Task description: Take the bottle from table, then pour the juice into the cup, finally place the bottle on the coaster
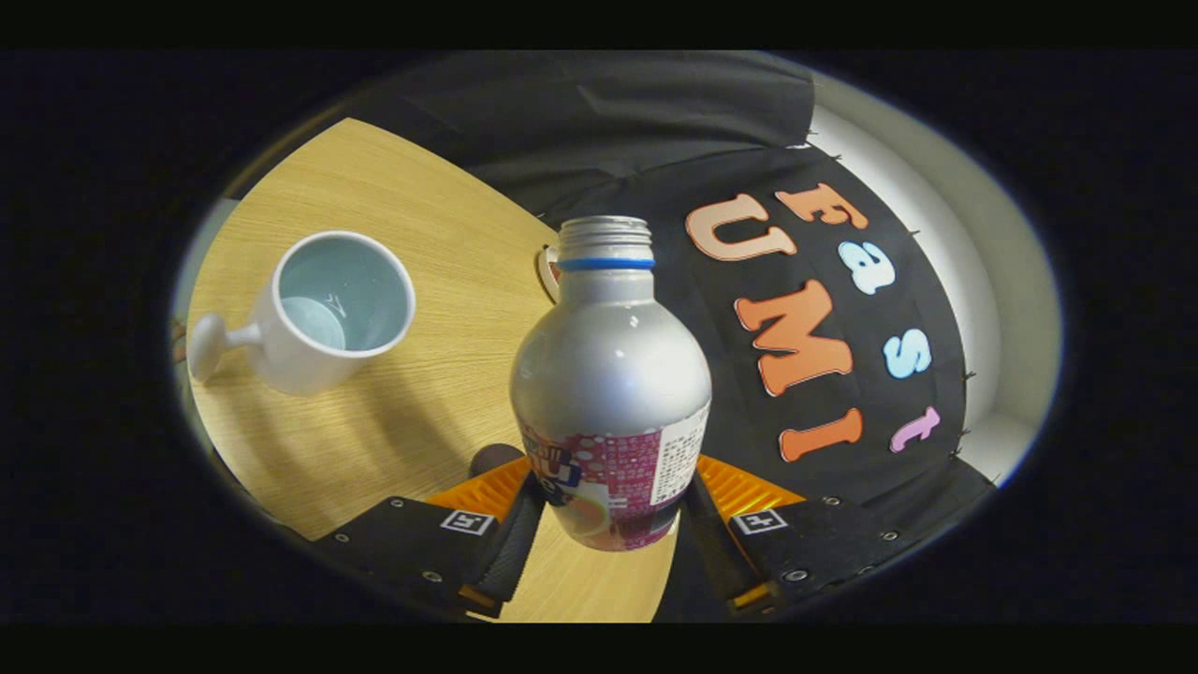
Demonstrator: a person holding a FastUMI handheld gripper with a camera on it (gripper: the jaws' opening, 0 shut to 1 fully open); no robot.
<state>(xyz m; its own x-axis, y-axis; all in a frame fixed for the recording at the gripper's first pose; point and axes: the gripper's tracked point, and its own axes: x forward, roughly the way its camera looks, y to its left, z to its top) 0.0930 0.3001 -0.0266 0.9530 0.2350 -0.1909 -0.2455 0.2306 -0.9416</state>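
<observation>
A silver bottle [610,374] with a pink printed label, a blue neck ring and no cap stands between my two fingers. My gripper [608,520] is shut on the bottle's lower body, one finger pressing each side. The bottle hangs above the wooden table [421,402], its base off the surface. A white cup [323,314] with a pale blue inside and a knobbed handle stands on the table, beyond the left finger. A small piece of a light round coaster [546,271] peeks out from behind the bottle's neck, near the table's far edge.
The table's far edge runs just behind the bottle, with the black cloth wall [655,131] past it. A white wall [992,309] shows beyond the cloth.
</observation>
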